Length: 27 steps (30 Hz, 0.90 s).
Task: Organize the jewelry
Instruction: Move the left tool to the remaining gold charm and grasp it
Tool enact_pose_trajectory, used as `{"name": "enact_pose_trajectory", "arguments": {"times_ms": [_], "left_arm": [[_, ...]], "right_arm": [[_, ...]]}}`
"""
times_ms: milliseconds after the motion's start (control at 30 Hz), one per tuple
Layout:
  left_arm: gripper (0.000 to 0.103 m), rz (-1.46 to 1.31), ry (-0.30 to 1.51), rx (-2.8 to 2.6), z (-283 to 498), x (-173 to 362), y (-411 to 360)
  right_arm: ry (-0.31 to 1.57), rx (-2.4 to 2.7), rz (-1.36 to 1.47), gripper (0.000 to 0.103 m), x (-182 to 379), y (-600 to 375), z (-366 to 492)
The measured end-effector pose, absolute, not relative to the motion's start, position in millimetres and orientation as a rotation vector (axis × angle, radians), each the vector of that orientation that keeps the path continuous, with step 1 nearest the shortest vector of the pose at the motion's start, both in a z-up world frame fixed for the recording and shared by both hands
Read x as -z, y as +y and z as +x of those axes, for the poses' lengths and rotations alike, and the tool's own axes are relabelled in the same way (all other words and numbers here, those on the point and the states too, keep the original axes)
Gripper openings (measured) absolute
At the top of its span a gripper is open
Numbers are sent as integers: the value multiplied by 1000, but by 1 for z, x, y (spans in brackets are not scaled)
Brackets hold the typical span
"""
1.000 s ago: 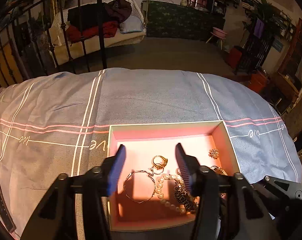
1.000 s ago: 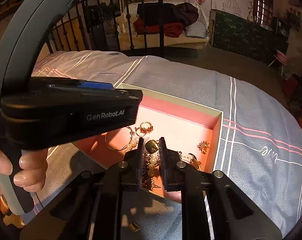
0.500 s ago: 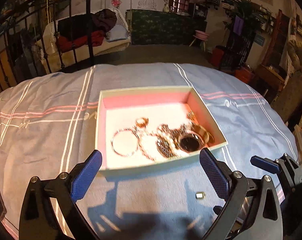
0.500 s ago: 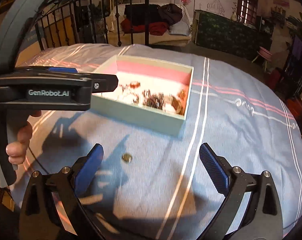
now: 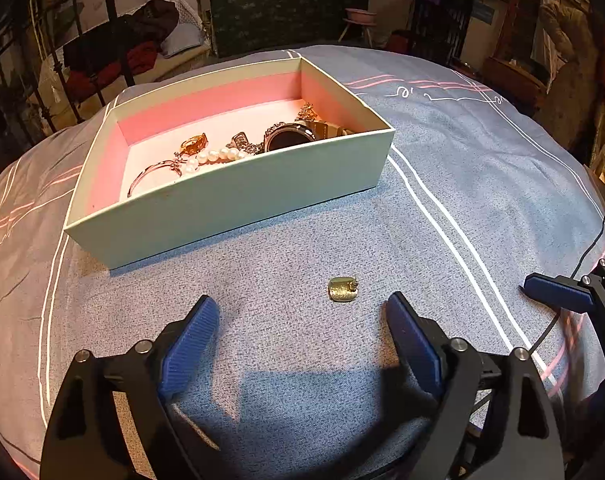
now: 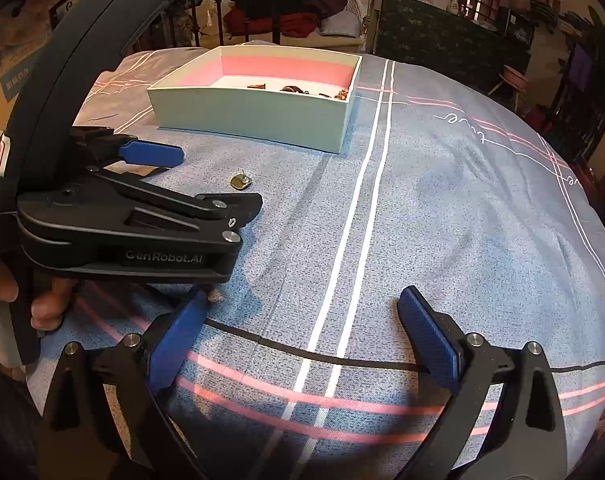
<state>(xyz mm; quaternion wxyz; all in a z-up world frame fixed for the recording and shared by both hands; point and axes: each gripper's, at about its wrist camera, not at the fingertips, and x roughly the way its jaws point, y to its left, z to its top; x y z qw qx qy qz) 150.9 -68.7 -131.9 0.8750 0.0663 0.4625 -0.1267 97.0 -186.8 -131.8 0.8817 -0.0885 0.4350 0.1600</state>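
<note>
A pale green box [image 5: 238, 194] with a pink lining sits on the blue bedspread; it also shows in the right wrist view [image 6: 254, 114]. It holds a pearl strand [image 5: 212, 157], a gold ring [image 5: 193, 144], a bangle [image 5: 150, 174] and a watch [image 5: 290, 138]. A small gold earring [image 5: 343, 289] lies on the cloth in front of the box, also visible in the right wrist view [image 6: 241, 182]. My left gripper [image 5: 300, 320] is open and empty, low over the cloth just short of the earring. My right gripper [image 6: 302, 316] is open and empty, farther back to the right.
The bedspread [image 6: 442, 208] has white and pink stripes and a thin black line. The left gripper's body and the hand holding it [image 6: 114, 216] fill the left of the right wrist view. An iron bed frame [image 5: 114, 40] and furniture stand beyond.
Both grippers have opened wide and pulled back from the box toward the near edge. The left gripper has dropped low, close to the earring on the cloth.
</note>
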Motion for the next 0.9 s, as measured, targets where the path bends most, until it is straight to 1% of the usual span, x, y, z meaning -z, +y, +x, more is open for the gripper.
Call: {"name": "enact_pose_trajectory", "arguments": {"times_ms": [167, 300, 367, 433, 500, 700, 767, 800, 900], "left_arm": [[75, 128, 972, 270, 155, 131, -66], [62, 150, 958, 279, 153, 130, -71], [58, 159, 951, 284, 152, 129, -72], [47, 160, 944, 286, 151, 129, -70], [39, 154, 941, 287, 150, 128, -63], [39, 97, 952, 246, 153, 125, -38], [41, 106, 951, 244, 153, 124, -41], [44, 113, 947, 253, 153, 123, -45], [45, 138, 940, 283, 154, 125, -58]], "right_arm": [[915, -350, -183, 95, 132, -182, 101], [919, -350, -182, 95, 131, -181, 102], [920, -356, -182, 95, 130, -179, 102], [920, -363, -191, 95, 130, -177, 103], [916, -375, -204, 95, 128, -172, 104], [911, -411, -217, 95, 124, -159, 117], [924, -417, -221, 95, 126, -155, 122], [931, -420, -224, 95, 128, -154, 123], [950, -426, -223, 95, 131, -152, 126]]}}
